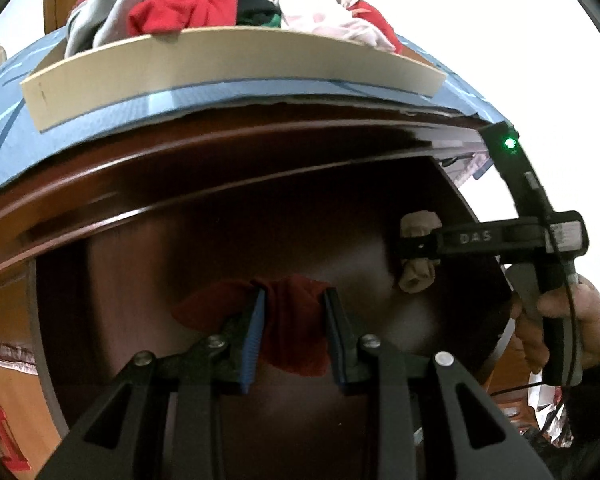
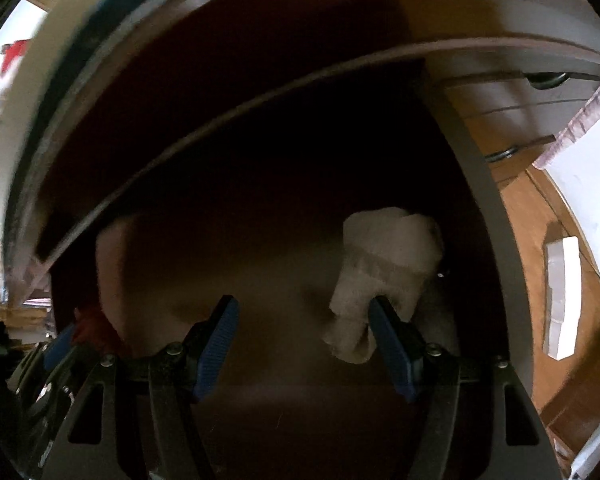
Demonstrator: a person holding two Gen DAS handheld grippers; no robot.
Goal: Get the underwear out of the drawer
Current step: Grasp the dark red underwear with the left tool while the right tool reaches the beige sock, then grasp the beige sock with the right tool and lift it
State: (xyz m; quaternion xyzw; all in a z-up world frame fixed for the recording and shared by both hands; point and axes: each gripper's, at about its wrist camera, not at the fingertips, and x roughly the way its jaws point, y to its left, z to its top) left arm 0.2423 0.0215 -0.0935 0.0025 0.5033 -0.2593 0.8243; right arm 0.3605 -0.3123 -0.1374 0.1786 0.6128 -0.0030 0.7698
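I look into an open dark brown drawer under a tabletop. My left gripper has its blue-padded fingers closed around a dark red piece of underwear in the drawer. A beige rolled piece of underwear lies at the drawer's right side. My right gripper is open; its right finger touches the beige piece, which is not between the fingers. In the left wrist view the right gripper reaches in from the right across the beige piece.
On the blue-covered tabletop above the drawer stands a pale wooden tray heaped with red, grey, green and pink clothes. Wooden floor lies to the right of the drawer.
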